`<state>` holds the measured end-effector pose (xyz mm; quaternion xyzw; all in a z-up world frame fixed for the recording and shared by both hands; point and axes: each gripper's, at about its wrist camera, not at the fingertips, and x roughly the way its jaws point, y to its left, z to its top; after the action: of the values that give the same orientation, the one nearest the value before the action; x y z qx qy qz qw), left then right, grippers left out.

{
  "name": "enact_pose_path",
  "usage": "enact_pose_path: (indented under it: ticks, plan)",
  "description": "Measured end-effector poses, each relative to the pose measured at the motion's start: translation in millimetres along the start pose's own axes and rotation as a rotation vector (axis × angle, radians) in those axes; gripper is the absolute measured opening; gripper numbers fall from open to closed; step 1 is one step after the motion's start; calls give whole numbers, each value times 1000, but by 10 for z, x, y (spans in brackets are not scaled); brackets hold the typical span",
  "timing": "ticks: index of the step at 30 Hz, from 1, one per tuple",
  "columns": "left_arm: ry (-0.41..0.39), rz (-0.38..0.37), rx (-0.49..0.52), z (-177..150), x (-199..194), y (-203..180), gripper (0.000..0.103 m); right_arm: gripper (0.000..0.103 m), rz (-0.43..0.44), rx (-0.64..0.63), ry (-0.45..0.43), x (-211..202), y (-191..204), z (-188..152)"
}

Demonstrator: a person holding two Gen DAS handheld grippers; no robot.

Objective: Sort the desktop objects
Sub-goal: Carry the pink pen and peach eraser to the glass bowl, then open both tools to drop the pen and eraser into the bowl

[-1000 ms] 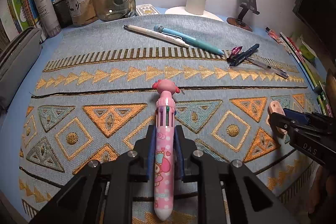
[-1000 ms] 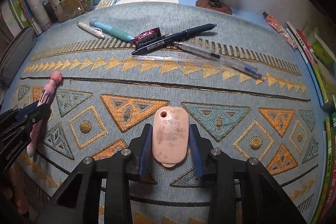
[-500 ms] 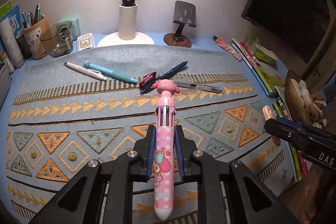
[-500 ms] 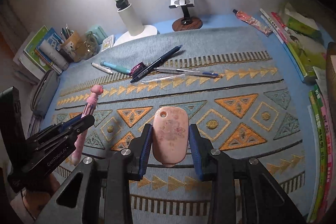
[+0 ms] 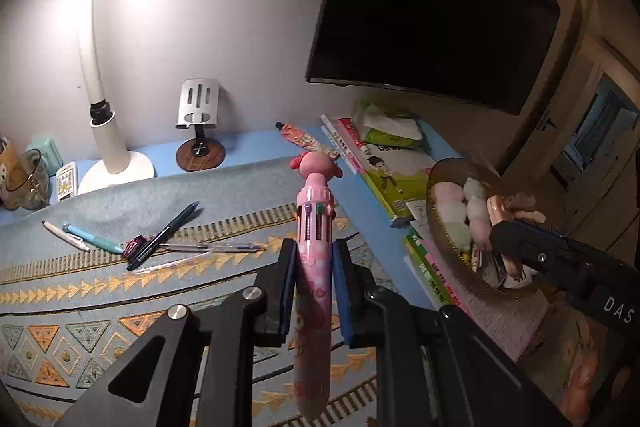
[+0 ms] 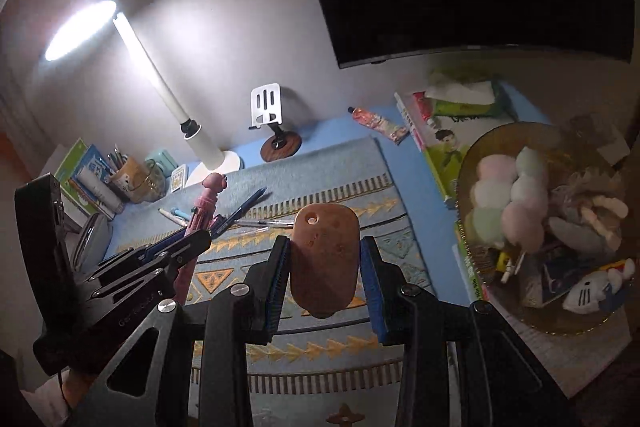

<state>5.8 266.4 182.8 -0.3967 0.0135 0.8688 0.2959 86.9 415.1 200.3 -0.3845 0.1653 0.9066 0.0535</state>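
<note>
The left gripper [image 5: 313,293] pinches the pink pen [image 5: 313,279] up in the air, and the right gripper [image 6: 324,275] pinches the pink eraser [image 6: 324,259] beside the bowl [image 6: 476,163].

blue desk [image 5: 256,143], patterned mat [image 5: 100,291] w/ pens [image 5: 162,235], lamp [image 5: 116,163], books [image 5: 394,171], bowl [image 6: 476,151]

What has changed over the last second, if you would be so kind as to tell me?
Both grippers rose off the mat and swung right toward the bowl. The left gripper still clamps the pink pen; the right gripper still clamps the pink eraser. The pens on the mat stayed put.
</note>
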Motion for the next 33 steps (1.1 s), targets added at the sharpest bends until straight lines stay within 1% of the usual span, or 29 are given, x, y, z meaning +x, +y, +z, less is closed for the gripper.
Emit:
enact_pose_path:
  ticks: [5, 9, 13, 17, 25, 29, 33]
  plan:
    - [-13, -61, 45, 155, 127, -549, 15, 35, -41, 38, -55, -249, -442, 103]
    - [-1, -105, 75, 163, 285, -906, 15, 35, -84, 74, -81, -398, -849, 153]
    - [26, -146, 100, 103, 482, -1225, 15, 35, -137, 95, -70, -441, -1239, 117]
    - [52, -167, 126, 23, 664, -1474, 15, 35, -169, 123, -23, -363, -1550, 1]
    - [106, -182, 182, -111, 899, -1758, 15, 35, -163, 153, 80, -78, -1829, -242]
    - [112, -178, 223, -133, 965, -1838, 15, 35, -167, 154, 94, -24, -1892, -259]
    - [118, -191, 239, -126, 1003, -1859, 16, 36, -170, 160, 110, 19, -1923, -254]
